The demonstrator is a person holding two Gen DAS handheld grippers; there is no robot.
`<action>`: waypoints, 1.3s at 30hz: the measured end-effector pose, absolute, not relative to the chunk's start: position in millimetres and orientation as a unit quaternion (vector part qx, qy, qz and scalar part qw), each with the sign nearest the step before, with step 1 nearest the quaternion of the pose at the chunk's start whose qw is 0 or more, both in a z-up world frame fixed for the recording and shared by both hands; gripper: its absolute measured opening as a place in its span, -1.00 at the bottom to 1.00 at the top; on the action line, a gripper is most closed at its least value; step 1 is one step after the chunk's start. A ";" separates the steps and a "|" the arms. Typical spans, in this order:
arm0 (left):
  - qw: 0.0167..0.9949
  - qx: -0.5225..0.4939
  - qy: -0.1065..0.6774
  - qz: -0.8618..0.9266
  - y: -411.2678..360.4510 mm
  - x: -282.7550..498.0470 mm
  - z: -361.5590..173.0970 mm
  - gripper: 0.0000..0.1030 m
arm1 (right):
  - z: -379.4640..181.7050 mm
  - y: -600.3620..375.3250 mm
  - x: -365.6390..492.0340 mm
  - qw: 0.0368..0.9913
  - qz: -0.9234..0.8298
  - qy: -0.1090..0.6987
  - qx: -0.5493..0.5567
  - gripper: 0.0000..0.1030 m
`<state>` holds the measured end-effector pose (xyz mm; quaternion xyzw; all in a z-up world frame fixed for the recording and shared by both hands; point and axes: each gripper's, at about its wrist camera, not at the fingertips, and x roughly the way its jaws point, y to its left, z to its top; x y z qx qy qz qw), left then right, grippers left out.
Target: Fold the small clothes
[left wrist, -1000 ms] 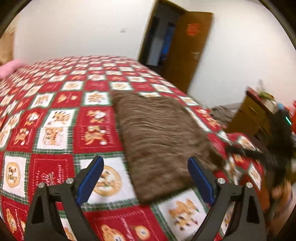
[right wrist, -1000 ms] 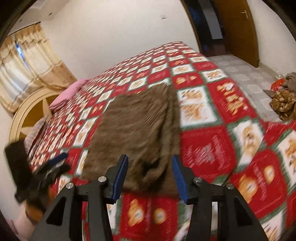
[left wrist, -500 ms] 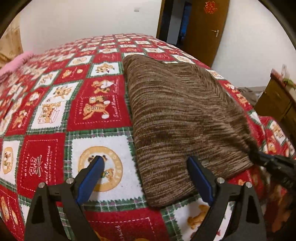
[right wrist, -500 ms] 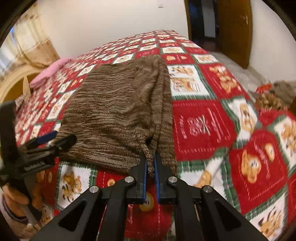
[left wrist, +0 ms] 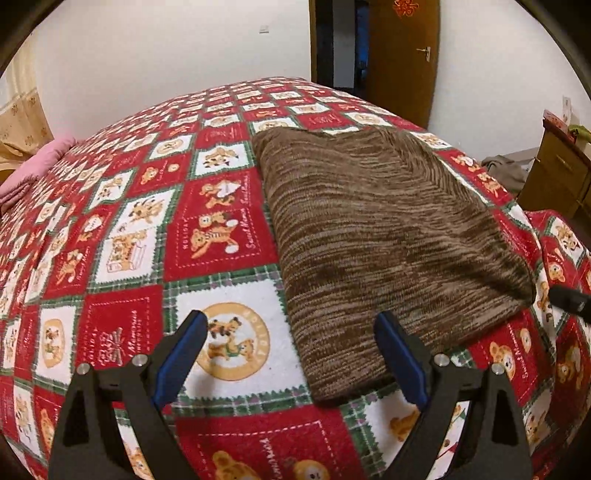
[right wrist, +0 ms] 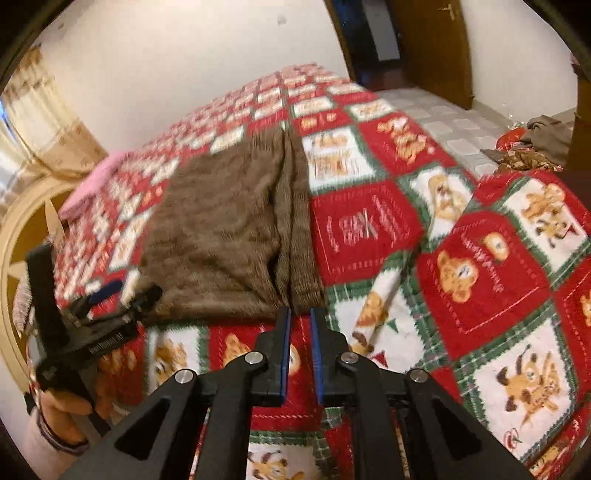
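The left gripper [left wrist: 288,343] gaped wide at lower centre over the brown garment [left wrist: 384,236], while the right gripper [right wrist: 300,317] looked nearly clenched, seemingly grasping nothing.

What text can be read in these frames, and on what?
"HOLIDAY": bear square on bedspread, seemingly.
"Sweet Memor…": same square, script, partly legible.
Red emblem on door: not legible.
White lettering on left gripper: blurred.
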<state>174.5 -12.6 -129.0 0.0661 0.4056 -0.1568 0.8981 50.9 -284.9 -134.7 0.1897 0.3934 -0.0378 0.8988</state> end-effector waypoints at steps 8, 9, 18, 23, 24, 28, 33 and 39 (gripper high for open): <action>0.893 -0.019 0.398 -0.210 19.1 193.4 -114.7 0.82 | -117.2 -288.7 76.1 0.909 0.005 0.357 0.217 0.51; 0.888 -0.046 0.401 -0.222 25.5 199.7 -113.5 0.82 | -117.5 -286.9 81.4 0.909 0.005 0.359 0.211 0.51; 0.854 -0.149 0.424 -0.261 21.7 273.8 -121.3 0.25 | -119.2 -306.6 153.3 0.908 -0.014 0.374 0.186 0.51; 0.851 -0.151 0.436 -0.252 3.0 294.0 -137.3 0.25 | -128.1 -312.4 193.4 0.909 -0.021 0.377 0.177 0.51; 0.849 -0.150 0.441 -0.249 1.0 297.4 -142.8 0.29 | -132.6 -311.4 203.0 0.908 -0.022 0.383 0.169 0.51; 0.847 -0.155 0.438 -0.257 3.1 298.2 -150.6 0.30 | -156.3 -307.3 224.9 0.904 -0.024 0.403 0.143 0.51; 0.849 -0.132 0.433 -0.273 0.4 296.9 -151.6 0.26 | -158.8 -301.8 220.3 0.916 0.011 0.380 0.132 -0.03; 0.845 -0.118 0.446 -0.271 -4.1 303.1 -146.8 -0.12 | -160.1 -298.2 226.9 0.908 0.020 0.389 0.153 -0.23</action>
